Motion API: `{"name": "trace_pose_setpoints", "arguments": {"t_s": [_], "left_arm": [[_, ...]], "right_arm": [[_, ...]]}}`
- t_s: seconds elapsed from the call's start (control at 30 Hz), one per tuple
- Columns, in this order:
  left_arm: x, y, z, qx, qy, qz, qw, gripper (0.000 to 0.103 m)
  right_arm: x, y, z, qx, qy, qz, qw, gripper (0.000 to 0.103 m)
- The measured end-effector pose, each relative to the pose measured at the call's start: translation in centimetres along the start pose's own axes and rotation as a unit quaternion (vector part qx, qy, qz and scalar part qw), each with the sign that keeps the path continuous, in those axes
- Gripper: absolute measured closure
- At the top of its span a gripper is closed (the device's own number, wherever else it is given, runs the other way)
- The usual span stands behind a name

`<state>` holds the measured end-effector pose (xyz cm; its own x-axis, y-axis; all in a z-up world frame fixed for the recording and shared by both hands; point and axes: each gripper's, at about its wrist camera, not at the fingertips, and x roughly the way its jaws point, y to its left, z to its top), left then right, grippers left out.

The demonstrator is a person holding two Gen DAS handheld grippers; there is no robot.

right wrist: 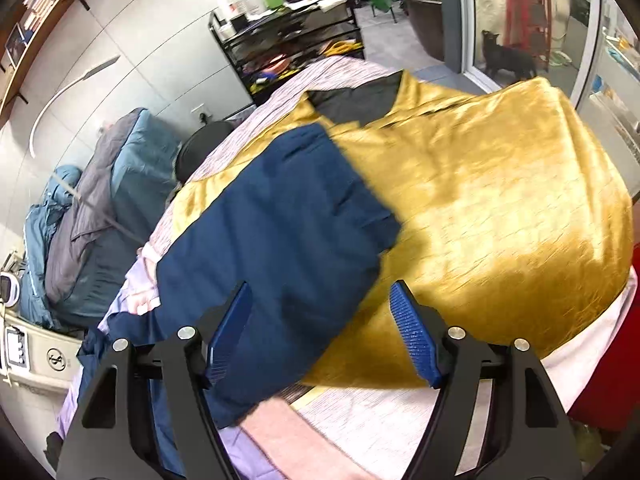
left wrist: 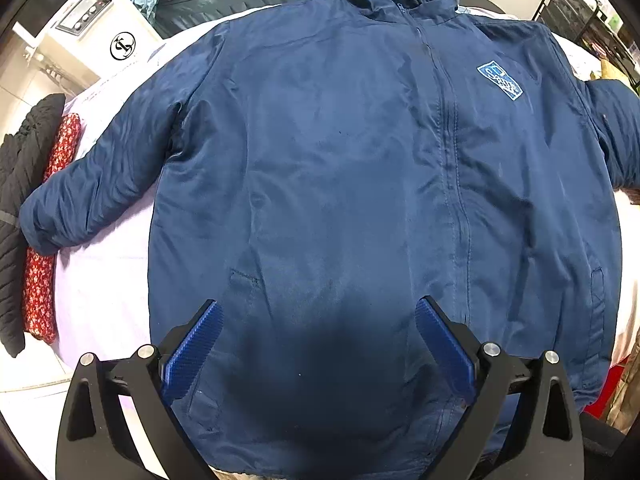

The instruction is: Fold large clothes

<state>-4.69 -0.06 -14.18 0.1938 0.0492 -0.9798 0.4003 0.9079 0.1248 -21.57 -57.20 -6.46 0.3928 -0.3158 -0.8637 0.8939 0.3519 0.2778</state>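
Observation:
A navy blue zip jacket (left wrist: 340, 168) lies face up and spread flat on a pale lilac sheet (left wrist: 100, 280), collar at the far end and its left sleeve (left wrist: 100, 184) angled outward. My left gripper (left wrist: 316, 320) hovers open over the jacket's lower front, nothing between its blue pads (left wrist: 192, 344). In the right wrist view the jacket's other sleeve (right wrist: 280, 248) rests across a golden yellow garment (right wrist: 500, 220). My right gripper (right wrist: 322, 320) stands open just above that sleeve, and its pads (right wrist: 416, 336) do not press on it. A person's forearm (right wrist: 288, 432) crosses beneath it.
Folded black (left wrist: 16, 200) and red floral (left wrist: 48, 240) clothes lie at the sheet's left edge. A white appliance (left wrist: 88, 24) and a blue-grey bedding pile (right wrist: 104, 208) stand behind. A black wire rack (right wrist: 288, 40) and a black cat (right wrist: 504, 58) by a glass door are further off.

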Motion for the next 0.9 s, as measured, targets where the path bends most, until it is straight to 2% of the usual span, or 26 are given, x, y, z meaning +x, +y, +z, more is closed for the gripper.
{"name": "trace_pose_setpoints", "arguments": {"t_s": [0.1,0.17,0.3,0.33,0.43,0.5,0.63,0.73,0.8,0.9], "left_arm": [[0.1,-0.2,-0.1,0.0,0.004,0.001,1.0,0.008],[0.1,-0.4,-0.2,0.003,0.005,0.002,1.0,0.008],[-0.1,-0.7,-0.4,0.008,0.002,0.006,0.9999,0.008],[-0.1,-0.7,-0.4,0.008,0.002,0.005,1.0,0.008],[-0.1,-0.7,-0.5,0.004,0.005,0.007,1.0,0.008],[-0.1,-0.5,-0.7,0.001,0.005,0.008,1.0,0.008],[-0.3,0.0,-0.9,-0.009,0.003,0.011,0.9999,0.008],[-0.5,0.6,-1.1,-0.019,-0.001,0.011,0.9998,0.008],[-0.3,0.9,-1.2,-0.027,0.001,0.008,0.9996,0.008],[0.1,1.1,-1.3,-0.036,0.009,0.001,0.9993,0.008]], "right_arm": [[0.5,-1.4,1.1,0.02,-0.002,-0.001,1.0,0.033],[1.2,-2.1,1.6,0.035,0.0,0.017,0.999,0.043],[2.5,-2.0,2.3,0.055,0.017,0.076,0.996,0.046],[2.6,-1.5,2.3,0.049,0.015,0.078,0.996,0.05],[3.1,-0.8,2.1,0.036,0.018,0.083,0.996,0.083],[2.6,-0.6,2.1,0.034,0.011,0.088,0.995,0.086],[-0.5,-0.4,3.3,0.004,-0.054,0.031,0.998,0.088],[-3.3,-1.5,5.1,-0.001,-0.109,-0.019,0.994,0.089],[-3.4,-3.0,6.3,0.016,-0.102,-0.015,0.995,0.089],[-2.8,-3.3,6.0,0.022,-0.094,-0.011,0.995,0.089]]}}
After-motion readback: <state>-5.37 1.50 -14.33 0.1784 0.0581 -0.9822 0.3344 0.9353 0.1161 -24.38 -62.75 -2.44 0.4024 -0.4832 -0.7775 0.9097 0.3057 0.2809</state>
